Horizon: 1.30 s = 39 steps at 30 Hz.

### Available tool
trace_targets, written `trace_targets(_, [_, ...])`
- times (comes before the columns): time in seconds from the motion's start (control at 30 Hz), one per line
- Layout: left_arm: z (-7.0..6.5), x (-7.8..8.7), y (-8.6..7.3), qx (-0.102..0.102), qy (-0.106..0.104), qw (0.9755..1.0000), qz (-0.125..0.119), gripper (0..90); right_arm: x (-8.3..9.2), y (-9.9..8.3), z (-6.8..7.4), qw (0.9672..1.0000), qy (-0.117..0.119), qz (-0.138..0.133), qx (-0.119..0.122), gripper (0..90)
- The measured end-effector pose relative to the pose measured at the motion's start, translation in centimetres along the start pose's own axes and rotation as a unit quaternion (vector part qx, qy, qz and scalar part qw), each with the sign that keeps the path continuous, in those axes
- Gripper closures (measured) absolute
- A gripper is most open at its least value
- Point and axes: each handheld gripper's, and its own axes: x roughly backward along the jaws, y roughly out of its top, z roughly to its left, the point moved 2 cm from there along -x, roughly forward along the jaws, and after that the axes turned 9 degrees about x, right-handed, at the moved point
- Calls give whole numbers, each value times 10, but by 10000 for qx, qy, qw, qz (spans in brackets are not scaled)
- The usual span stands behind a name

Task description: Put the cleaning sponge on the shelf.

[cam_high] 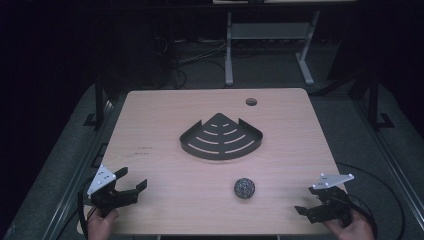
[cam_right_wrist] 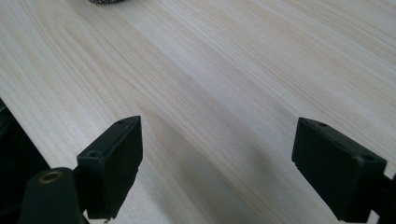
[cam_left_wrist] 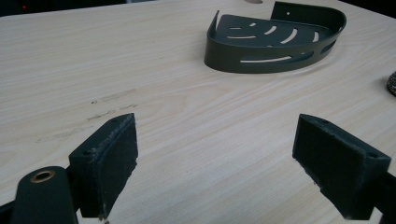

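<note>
A dark metal corner shelf basket (cam_high: 221,137) with curved slots lies in the middle of the wooden table (cam_high: 165,170); it also appears in the left gripper view as the basket (cam_left_wrist: 275,39) at top right. A steel-wool scouring ball (cam_high: 244,188) rests in front of it, its edge visible as the ball (cam_left_wrist: 392,84) and the ball (cam_right_wrist: 106,1). My left gripper (cam_high: 131,181) is at the front left corner, open and empty. My right gripper (cam_high: 314,206) is at the front right corner, open and empty, jaws wide apart over bare wood.
A round cable hole (cam_high: 251,102) sits near the table's far edge. Behind the table stands a grey metal frame (cam_high: 270,35) with cables on the dark floor. Faint scuff marks (cam_left_wrist: 112,105) lie ahead of the left gripper.
</note>
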Motion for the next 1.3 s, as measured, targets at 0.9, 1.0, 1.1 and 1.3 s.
trace_targets(0.9, [1, 3, 0, 28, 35, 10000, -39, 133, -11, 26, 17, 9983, 269, 175, 488, 156])
trace_targets(1.0, [1, 4, 0, 33, 35, 10000, -55, 134, -12, 30, 19, 9978, 285, 216, 560, 156])
trace_targets(1.1, [1, 4, 0, 28, 22, 10000, -56, 133, -12, 33, 20, 9975, 302, 214, 602, 156])
trace_targets(1.3, [1, 4, 0, 22, 25, 10000, -66, 133, -13, 37, 24, 9966, 354, 270, 687, 156])
